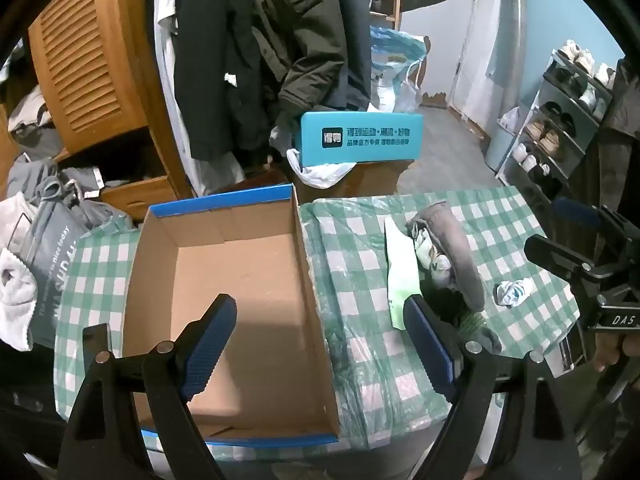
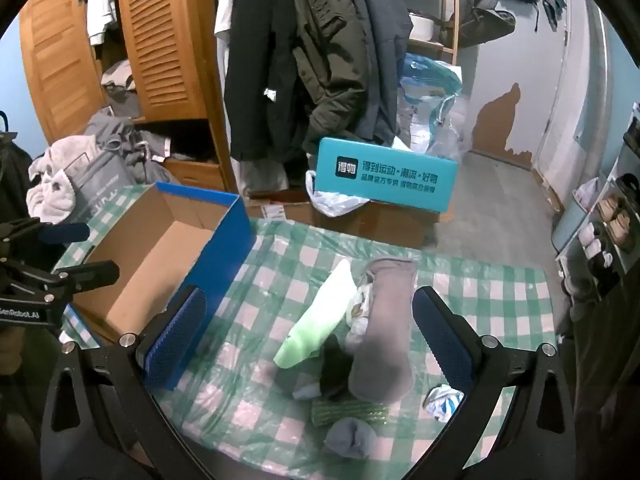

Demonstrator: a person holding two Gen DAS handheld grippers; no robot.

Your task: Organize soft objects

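Socks (image 2: 360, 332) lie heaped on the checked tablecloth (image 2: 500, 292), just beside the empty shoebox (image 1: 224, 280). Both grippers hang wide open, empty. Lower your right gripper (image 2: 316, 332) over the grey sock (image 2: 384, 320), pinch mid-length, then carry it across.

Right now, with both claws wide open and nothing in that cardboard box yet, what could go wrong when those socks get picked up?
The socks lie heaped together: the long grey sock overlaps the pale green sock, so the open right gripper may drag several at once. The small balled white sock sits near the table's edge and could be knocked off. The plastic-covered checked cloth looks wrinkled and might bunch up under the fingers.
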